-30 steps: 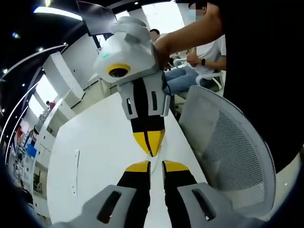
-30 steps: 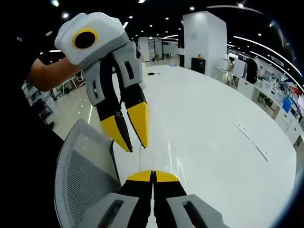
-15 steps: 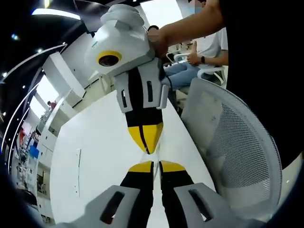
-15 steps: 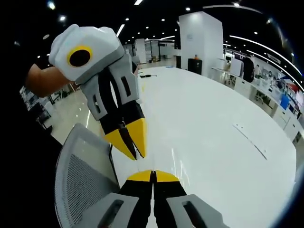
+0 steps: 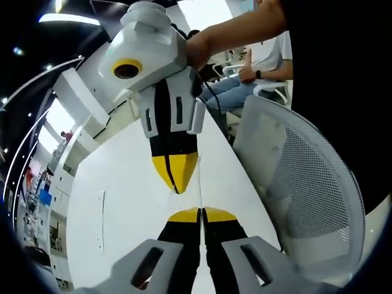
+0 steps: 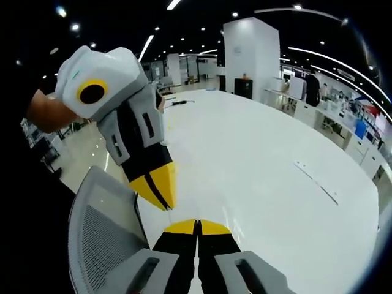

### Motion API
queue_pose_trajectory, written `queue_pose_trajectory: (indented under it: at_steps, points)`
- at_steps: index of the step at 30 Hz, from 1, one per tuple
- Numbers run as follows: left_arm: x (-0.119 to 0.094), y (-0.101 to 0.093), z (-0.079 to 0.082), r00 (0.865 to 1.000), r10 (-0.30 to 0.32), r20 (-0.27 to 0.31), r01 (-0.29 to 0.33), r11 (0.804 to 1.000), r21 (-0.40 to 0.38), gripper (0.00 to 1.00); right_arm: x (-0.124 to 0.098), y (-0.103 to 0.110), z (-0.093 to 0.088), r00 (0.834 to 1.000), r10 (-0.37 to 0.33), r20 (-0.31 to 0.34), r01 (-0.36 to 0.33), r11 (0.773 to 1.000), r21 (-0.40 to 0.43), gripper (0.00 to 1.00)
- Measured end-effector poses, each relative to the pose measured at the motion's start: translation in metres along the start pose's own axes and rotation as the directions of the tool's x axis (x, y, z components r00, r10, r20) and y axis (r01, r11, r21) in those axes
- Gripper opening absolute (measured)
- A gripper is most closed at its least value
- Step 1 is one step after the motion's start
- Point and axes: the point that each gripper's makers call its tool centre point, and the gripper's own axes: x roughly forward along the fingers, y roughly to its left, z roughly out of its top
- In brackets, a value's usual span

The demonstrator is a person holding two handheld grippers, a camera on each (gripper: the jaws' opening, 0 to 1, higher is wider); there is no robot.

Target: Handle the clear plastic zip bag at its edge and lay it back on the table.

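The clear zip bag is barely visible: a thin see-through edge runs between the two sets of yellow tips, with a faint glint on the film above the white table. In the left gripper view, my left gripper is shut at the bottom, its jaws pressed together on that edge. My right gripper comes down from above, shut, a short way from the left one. In the right gripper view, my right gripper is shut, and the left gripper points down at it, also shut.
A grey mesh chair back stands at the table's near edge, close under both grippers. A thin strip lies on the white table, and small items sit at its far end. People sit behind.
My left gripper's jaws, apart a second ago, have closed together. The right gripper stayed shut. Both grippers have drifted slightly while staying tip to tip.
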Motion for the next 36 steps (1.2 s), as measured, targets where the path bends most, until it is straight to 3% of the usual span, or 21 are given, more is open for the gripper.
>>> queue_pose_trajectory:
  at_steps: [12,24,36]
  points:
    - [0.003,-0.010,-0.018,0.998,-0.006,-0.068,0.003,0.999,-0.047,0.00,-0.008,-0.025,0.018,0.990,-0.125,0.070,0.123,0.992,0.023,0.00]
    - [0.007,-0.018,-0.020,0.999,-0.014,-0.052,0.008,0.992,-0.125,0.00,-0.010,-0.037,0.026,0.972,-0.203,0.117,0.203,0.979,0.020,0.00]
    - [0.007,-0.018,-0.019,0.999,-0.012,-0.040,0.007,0.990,-0.139,0.00,-0.018,-0.046,0.031,0.956,-0.256,0.143,0.256,0.966,0.018,0.00]
